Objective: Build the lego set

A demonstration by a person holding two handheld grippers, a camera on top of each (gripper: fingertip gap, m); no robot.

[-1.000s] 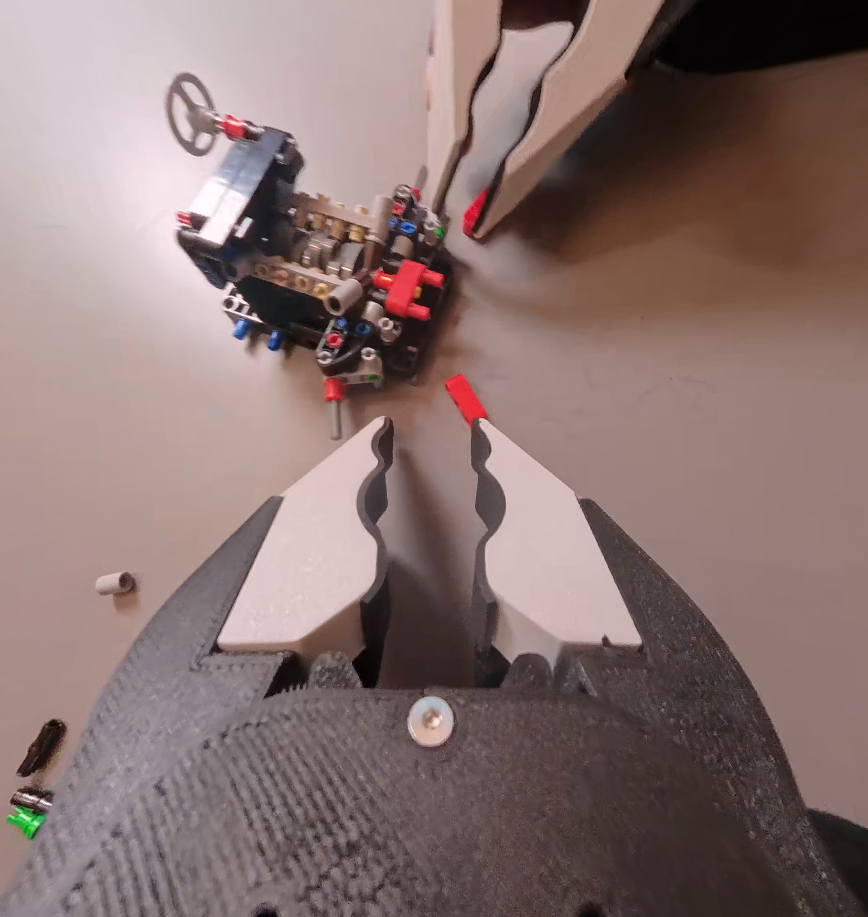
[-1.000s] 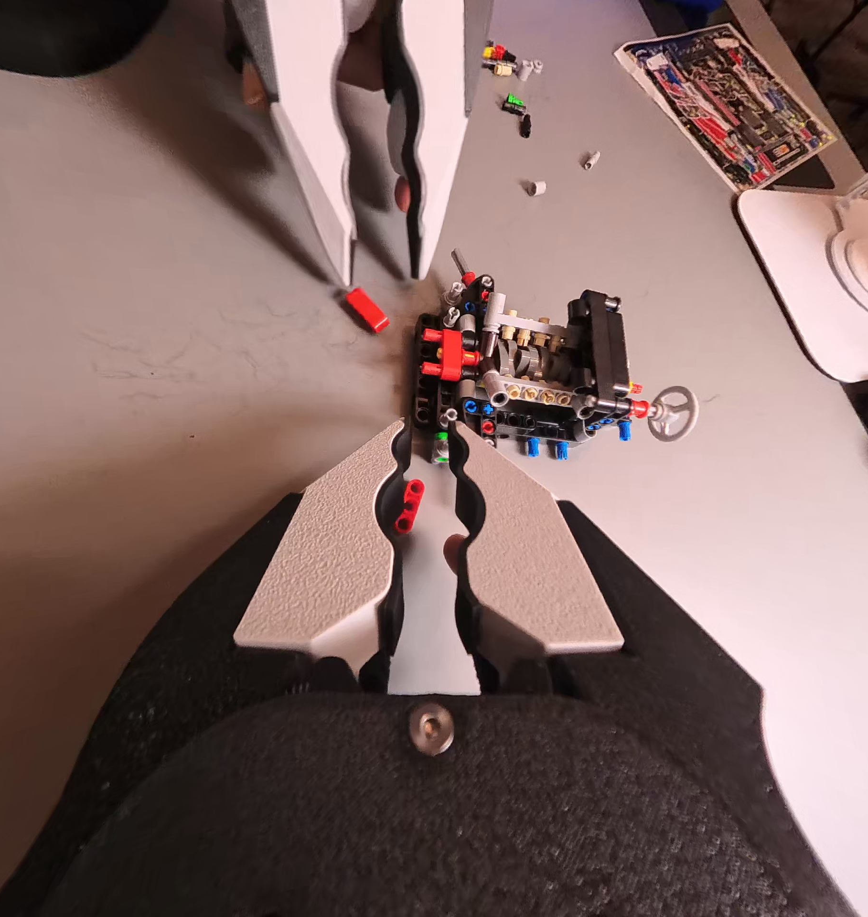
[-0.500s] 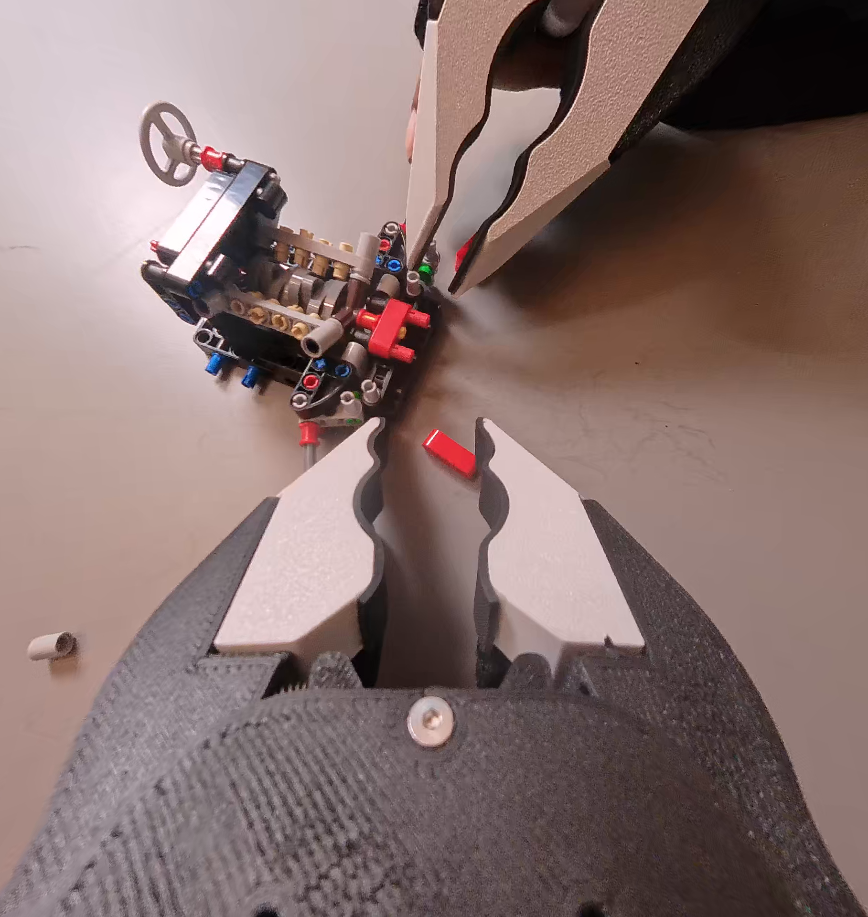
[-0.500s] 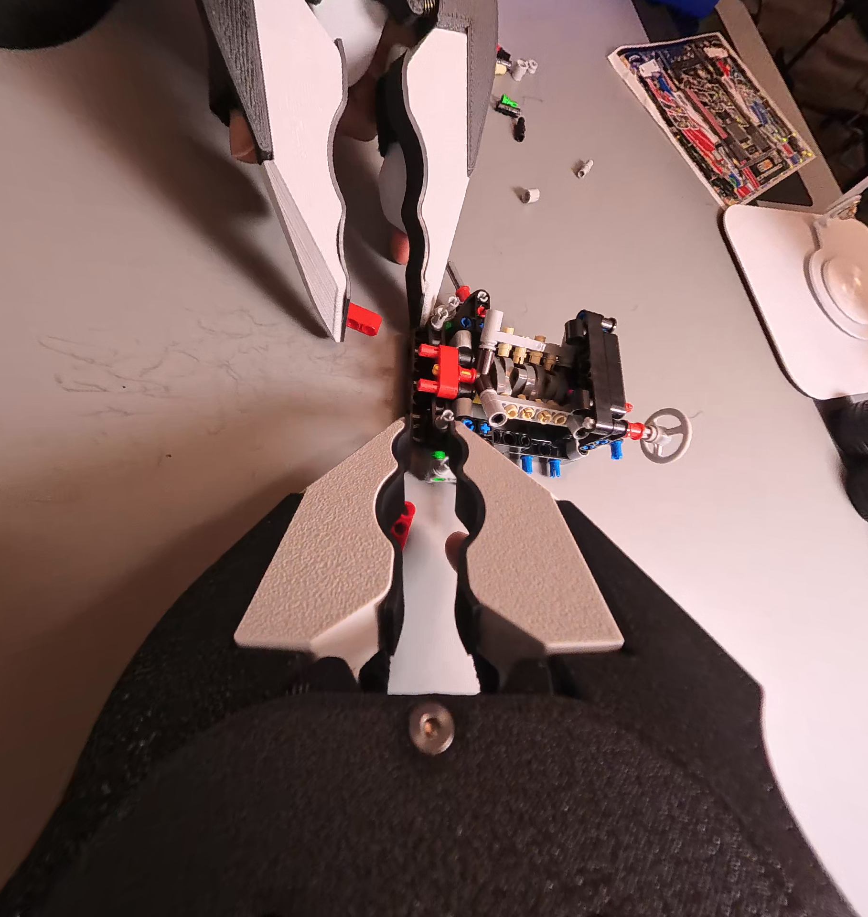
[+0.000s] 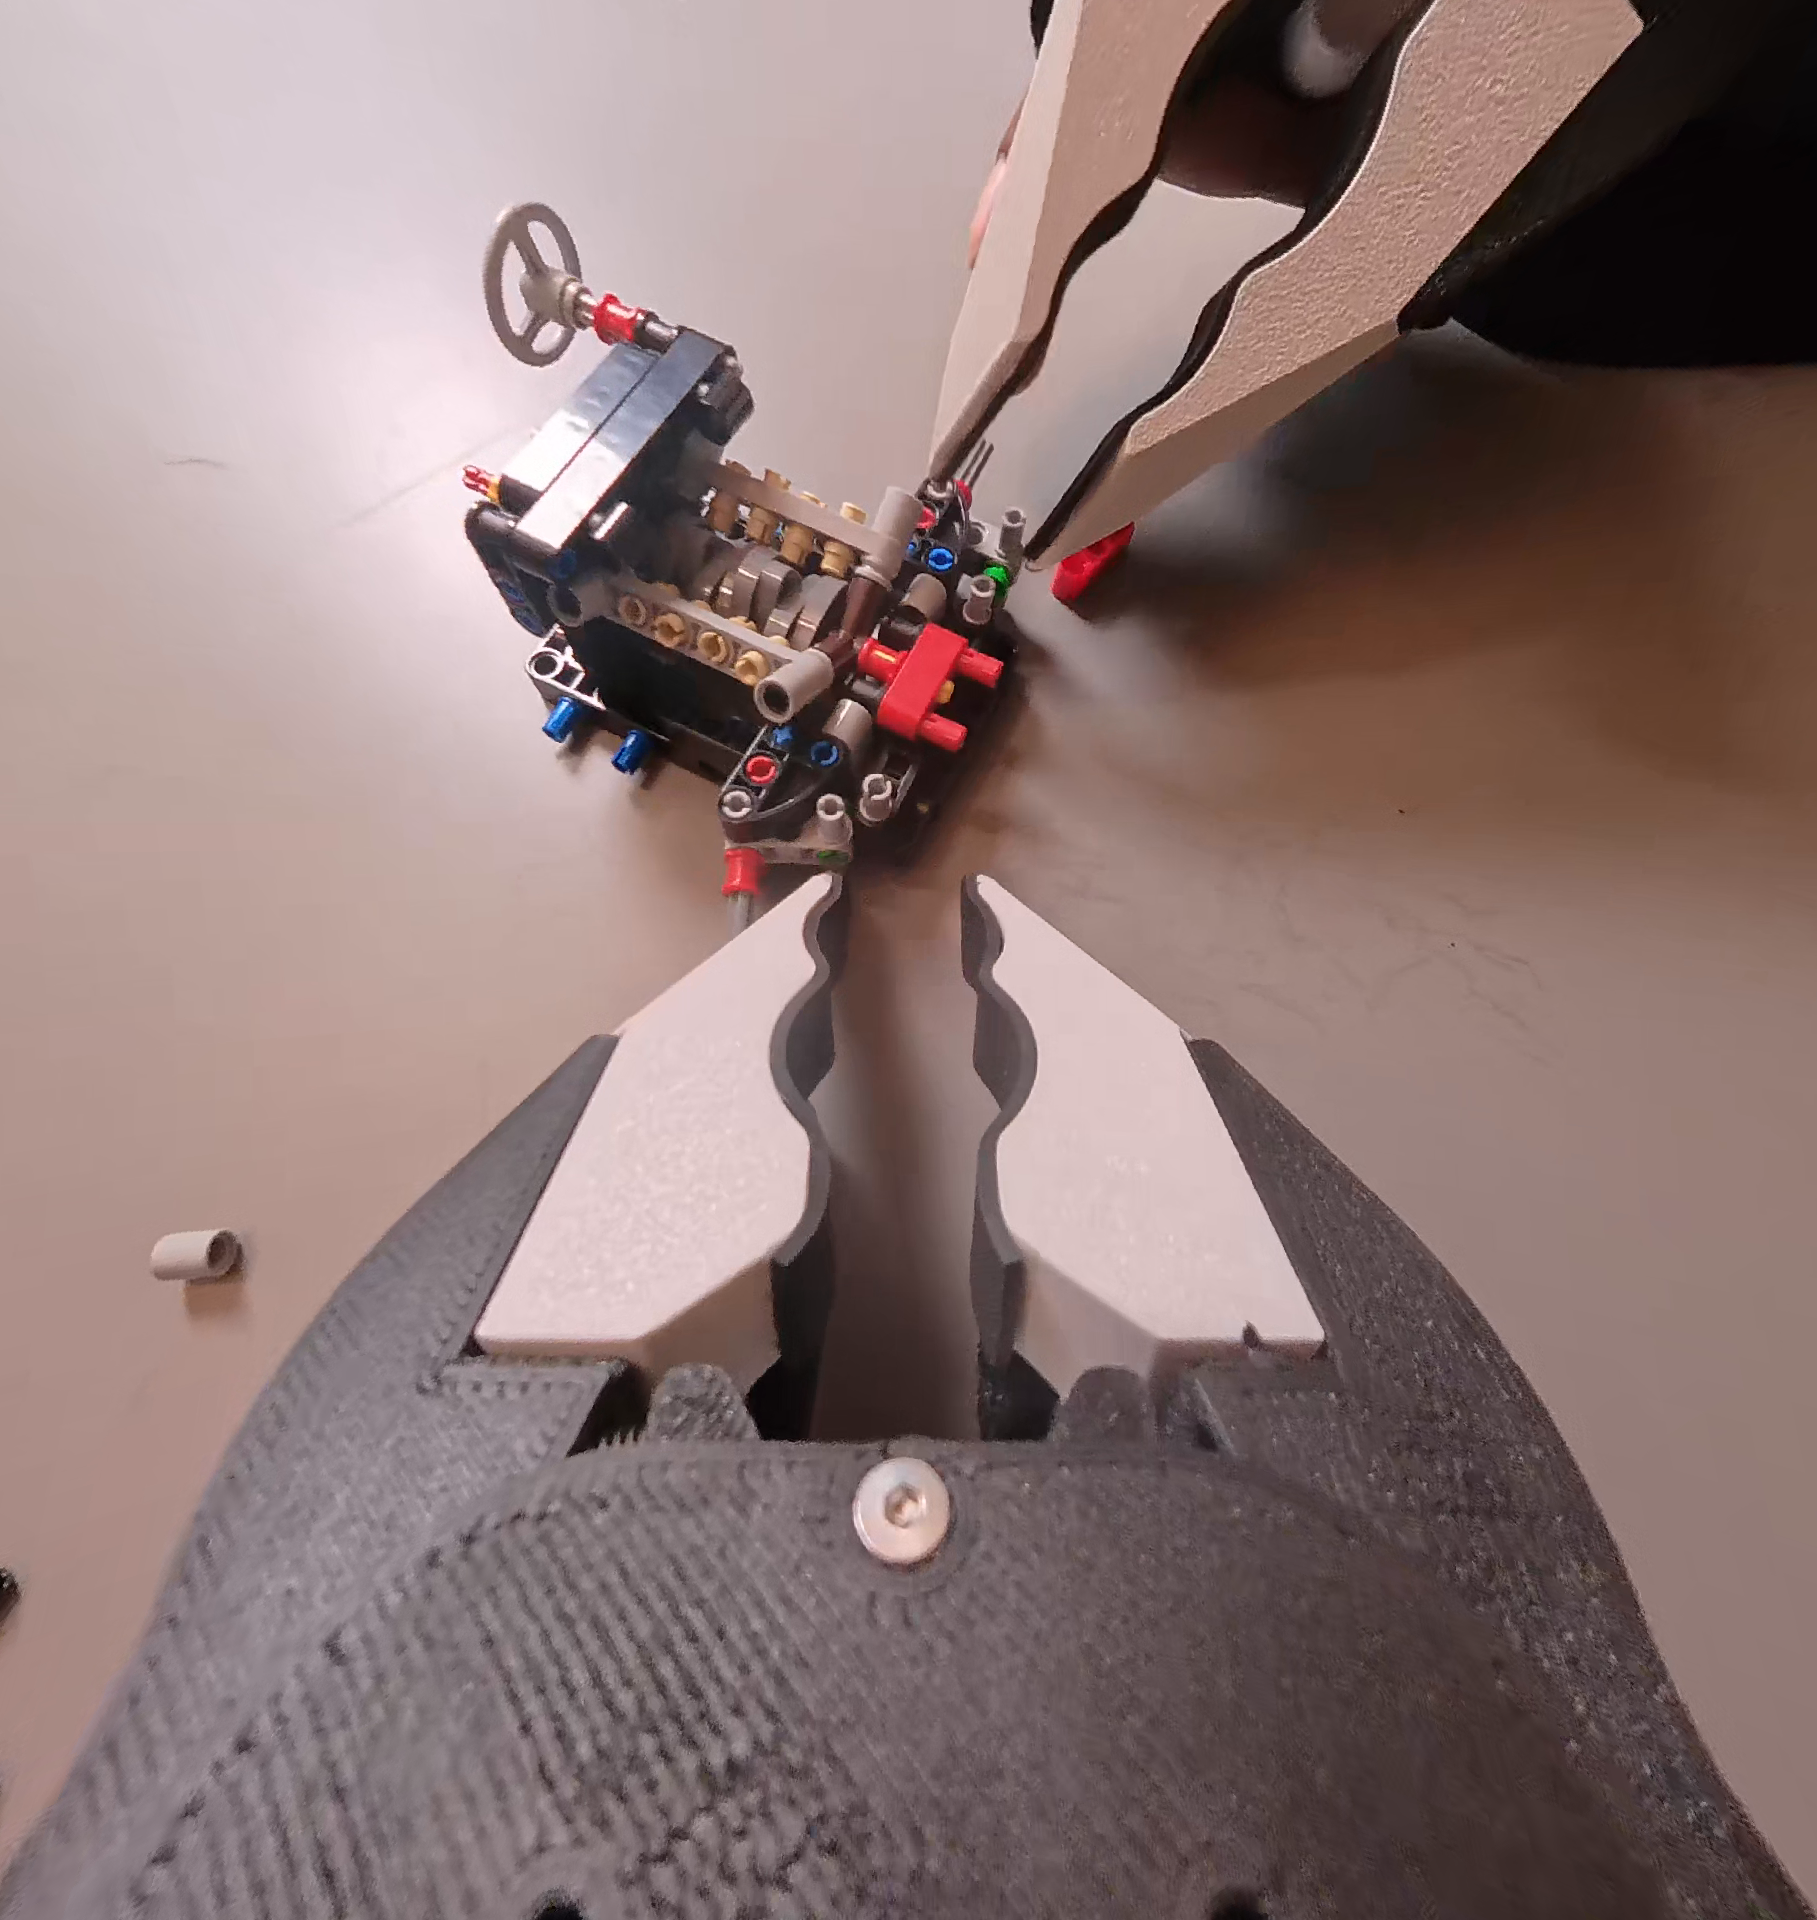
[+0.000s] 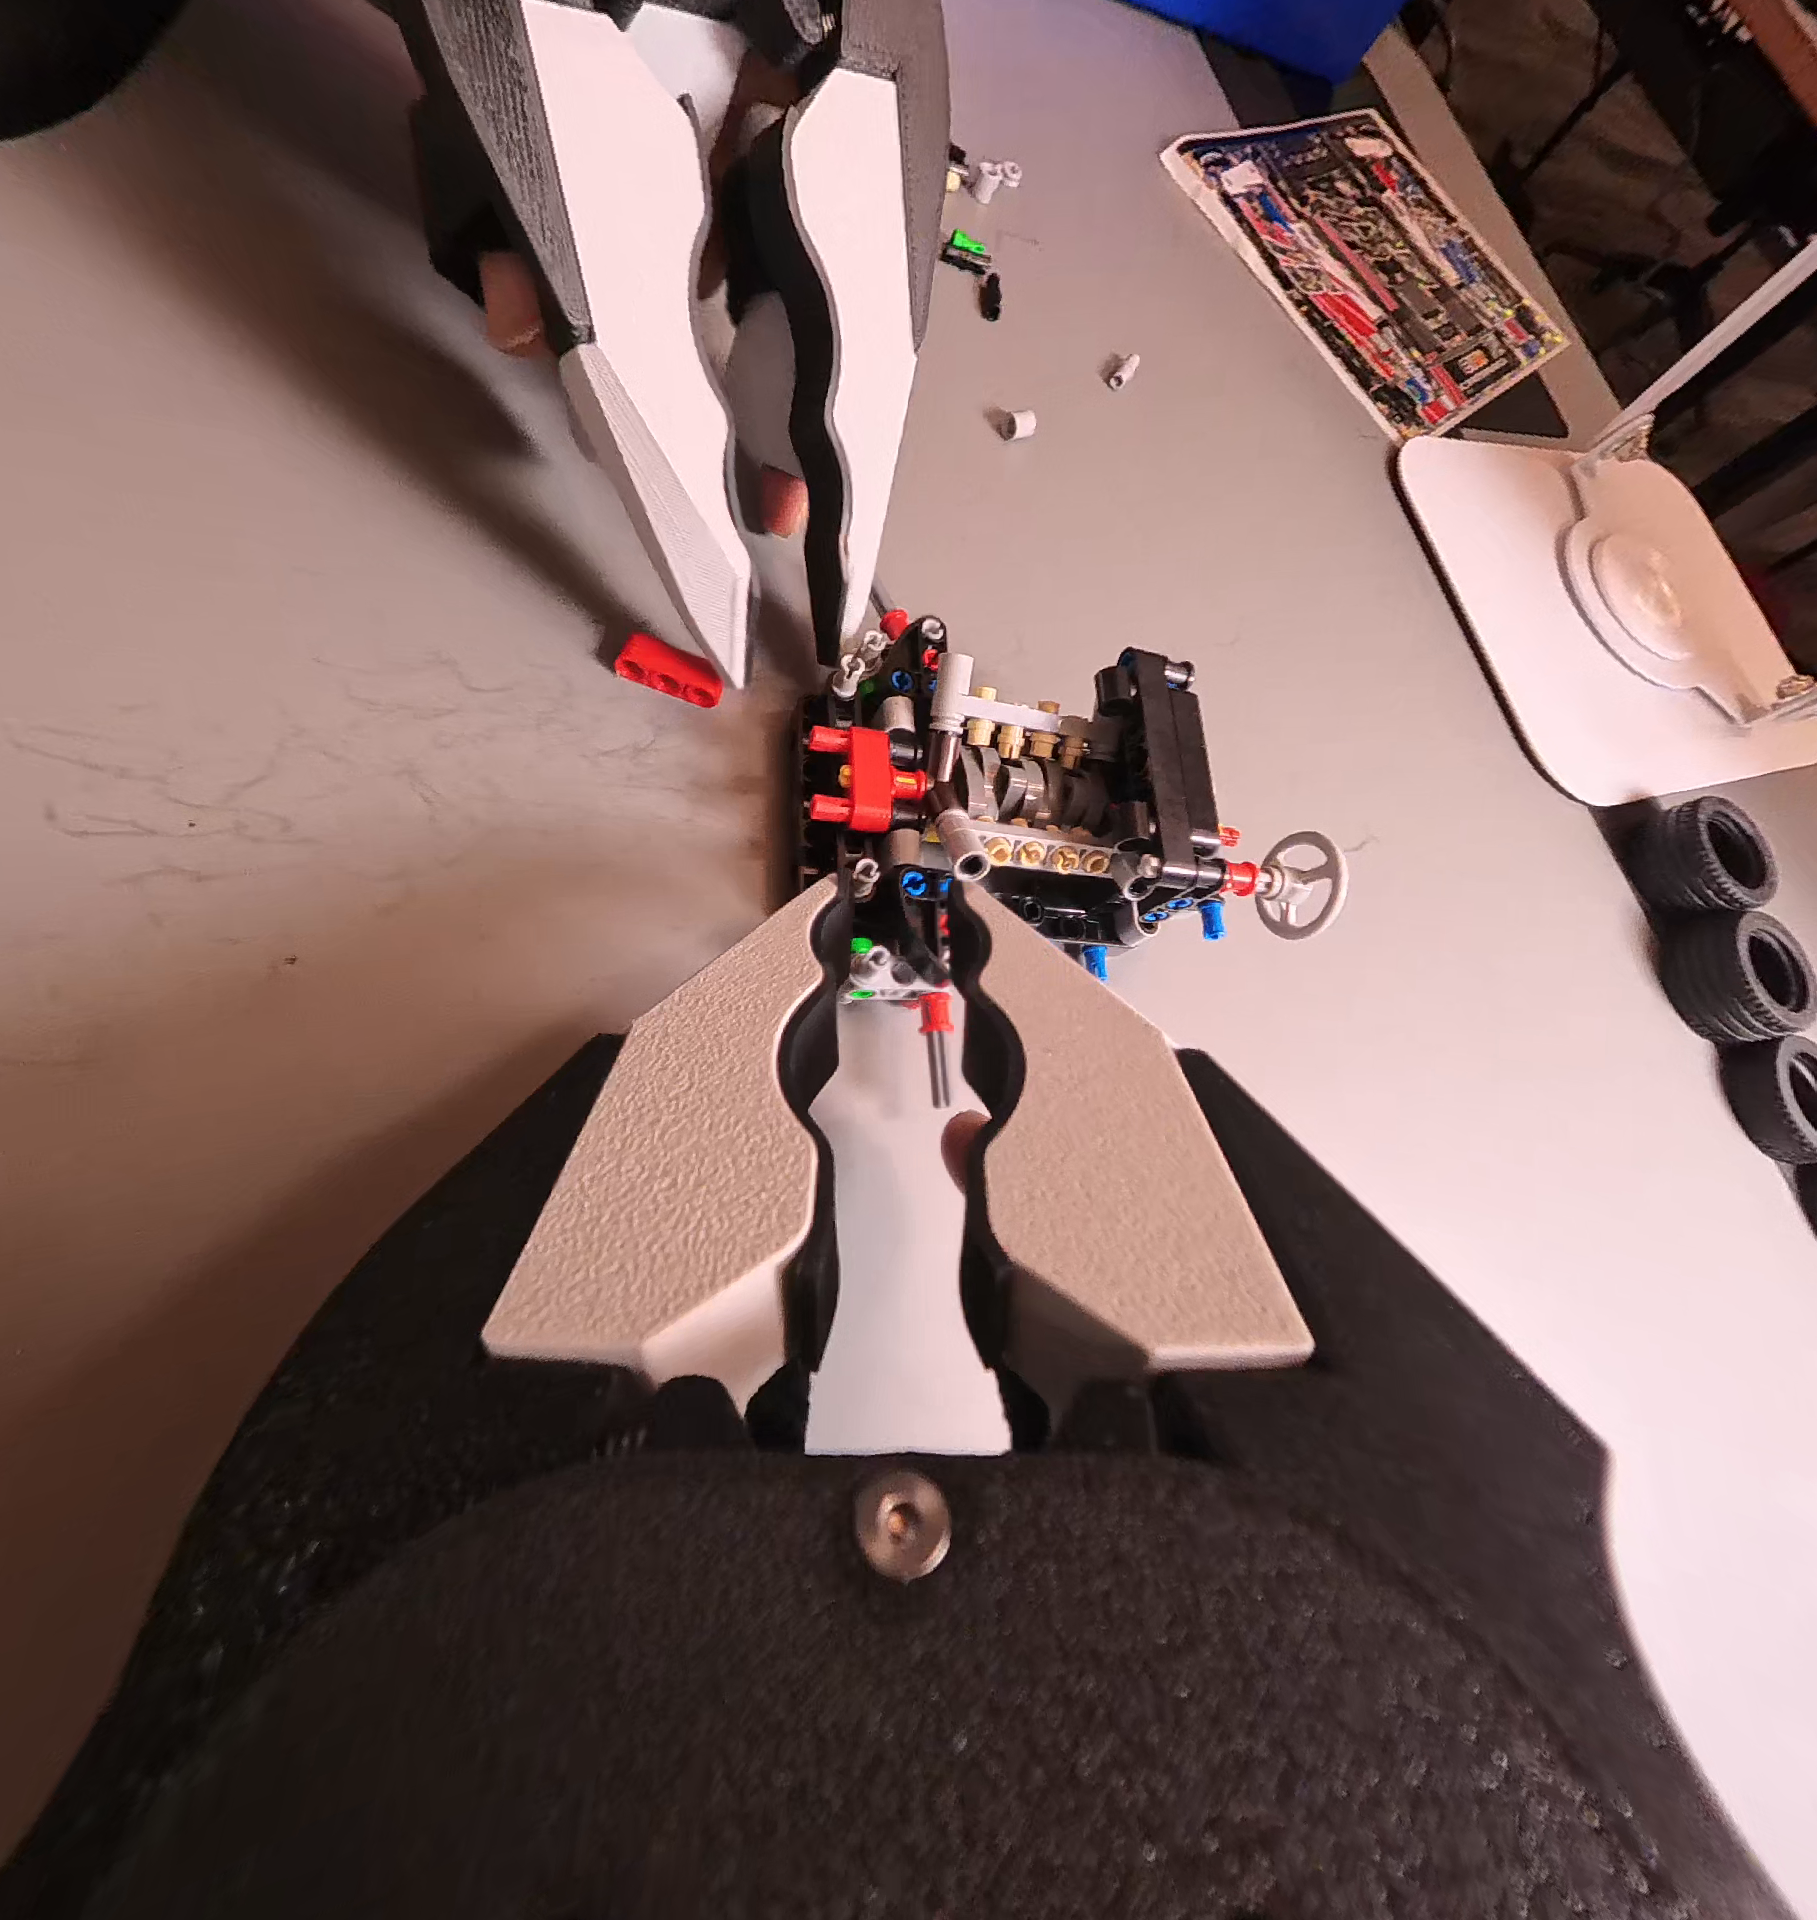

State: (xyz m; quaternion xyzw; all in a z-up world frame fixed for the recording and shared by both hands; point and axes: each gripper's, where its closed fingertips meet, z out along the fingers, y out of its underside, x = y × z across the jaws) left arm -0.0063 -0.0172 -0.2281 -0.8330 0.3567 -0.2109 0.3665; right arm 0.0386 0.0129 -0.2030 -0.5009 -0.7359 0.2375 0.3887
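Note:
The part-built Lego model [image 5: 758,623], black and grey with a grey steering wheel, stands on the table; it also shows in the right wrist view [image 6: 997,800]. My left gripper [image 5: 904,894] is open and empty, its tips just short of the model's near corner. My right gripper [image 6: 896,902] is open and straddles the model's corner with the red axle [image 6: 933,1023]. One red beam [image 6: 665,670] lies beside the left gripper [image 6: 784,655], outside its fingers. Another red beam [image 5: 1091,561] lies beside the right gripper [image 5: 987,509], outside its fingers.
Several black tyres [image 6: 1756,977] line the right table edge. A white lamp base [image 6: 1610,623] and an instruction booklet [image 6: 1371,260] lie at the far right. Small loose pieces [image 6: 1013,423] lie beyond the model; a grey sleeve [image 5: 195,1255] lies at the left. The left gripper's tips are roughly 7 cm from the right gripper's.
My right gripper has moved forward so the model's corner is between its fingers. The red beam that lay between my left gripper's fingers is now outside them. Both gaps look unchanged.

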